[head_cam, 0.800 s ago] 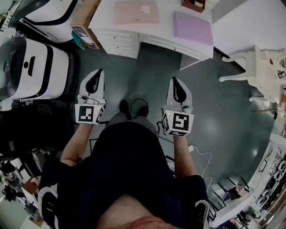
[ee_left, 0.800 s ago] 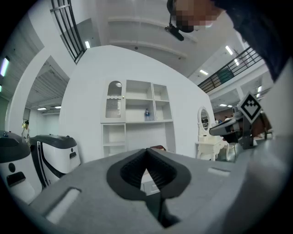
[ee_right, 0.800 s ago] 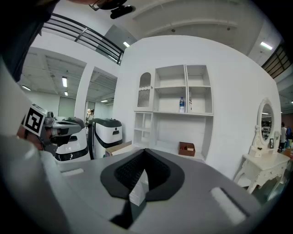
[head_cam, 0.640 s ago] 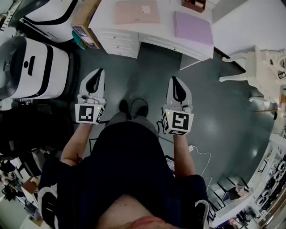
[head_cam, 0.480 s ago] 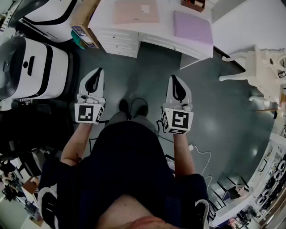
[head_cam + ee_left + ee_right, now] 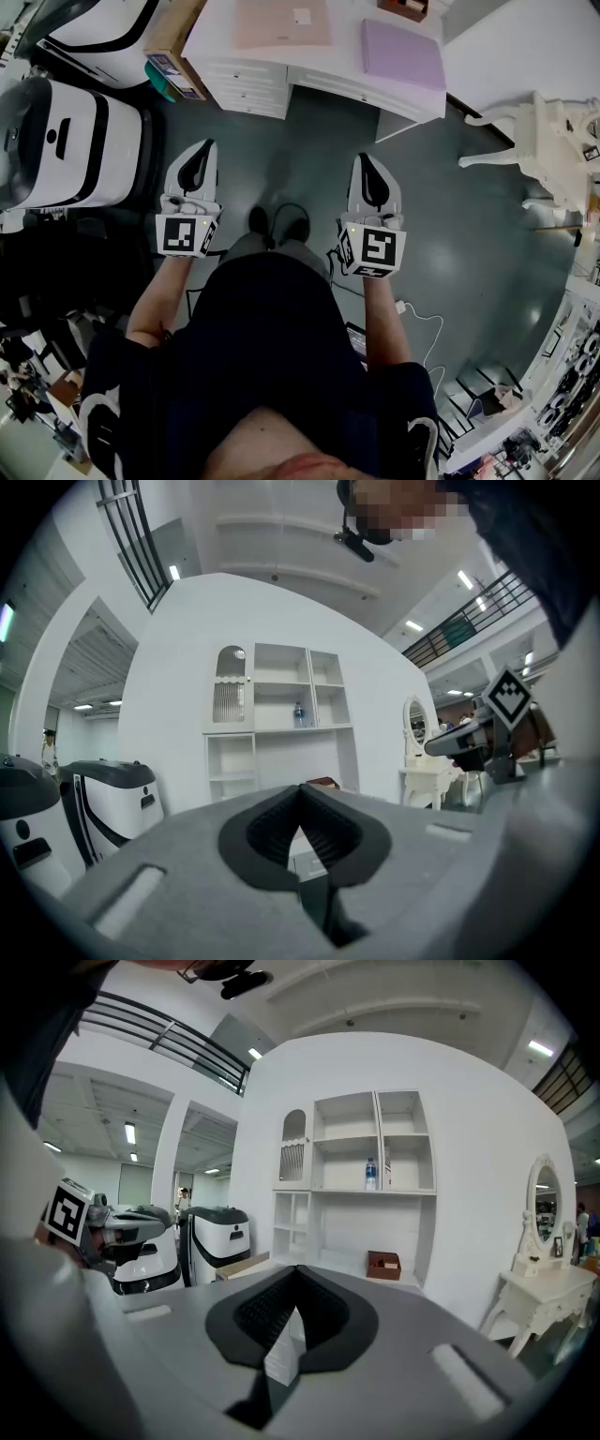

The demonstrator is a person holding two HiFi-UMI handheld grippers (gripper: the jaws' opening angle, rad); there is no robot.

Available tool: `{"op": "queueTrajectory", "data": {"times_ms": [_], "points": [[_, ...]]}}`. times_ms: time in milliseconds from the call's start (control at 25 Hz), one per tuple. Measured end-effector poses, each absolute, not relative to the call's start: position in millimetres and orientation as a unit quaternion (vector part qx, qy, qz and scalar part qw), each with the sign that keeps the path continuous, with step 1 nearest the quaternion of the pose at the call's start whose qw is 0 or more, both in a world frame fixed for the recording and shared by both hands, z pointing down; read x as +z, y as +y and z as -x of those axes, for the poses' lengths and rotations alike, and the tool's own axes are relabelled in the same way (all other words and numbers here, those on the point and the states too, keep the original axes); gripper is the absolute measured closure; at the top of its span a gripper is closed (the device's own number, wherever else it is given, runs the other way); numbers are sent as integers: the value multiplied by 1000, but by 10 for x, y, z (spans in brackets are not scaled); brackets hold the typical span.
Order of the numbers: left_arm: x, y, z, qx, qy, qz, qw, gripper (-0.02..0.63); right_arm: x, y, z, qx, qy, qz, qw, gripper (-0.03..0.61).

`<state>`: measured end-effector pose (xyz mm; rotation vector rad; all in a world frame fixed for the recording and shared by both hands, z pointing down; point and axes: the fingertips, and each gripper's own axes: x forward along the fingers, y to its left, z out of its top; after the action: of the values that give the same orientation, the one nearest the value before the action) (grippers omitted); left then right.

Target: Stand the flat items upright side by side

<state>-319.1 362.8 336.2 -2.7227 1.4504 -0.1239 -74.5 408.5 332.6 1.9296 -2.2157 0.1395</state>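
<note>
Pink flat item [image 6: 281, 23]: top off-pic.

Grey, black-lined left tongs [image 6: 209, 144] and right tongs [image 6: 362, 157], black-and-white marker cubes [image 6: 186, 234], dark short-sleeved shirt [image 6: 272, 347]

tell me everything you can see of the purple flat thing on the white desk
The purple item is a plain lilac rectangle, like a thin book or folder, with no print visible. It lies flat, not yet upright, near the right front edge of the white desk, slightly skewed. Only the desktop touches it; the pink item lies apart to its left.
</note>
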Motion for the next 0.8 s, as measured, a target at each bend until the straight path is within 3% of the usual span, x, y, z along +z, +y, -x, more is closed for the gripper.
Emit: {"op": "queueTrajectory", "data": {"times_ms": [520,760,800], "points": [[3389,3597,3096,-46,462,886,26,612,3305,4065,698,43,-755,-647,100,578],[3372,3588,3059,-49,453,890,26,608,3304,4036,674,48,-764,-636,103,528],[3366,3588,3044,-47,450,892,25,569,3301,4031,671,49,-766,-632,104,509]]}}
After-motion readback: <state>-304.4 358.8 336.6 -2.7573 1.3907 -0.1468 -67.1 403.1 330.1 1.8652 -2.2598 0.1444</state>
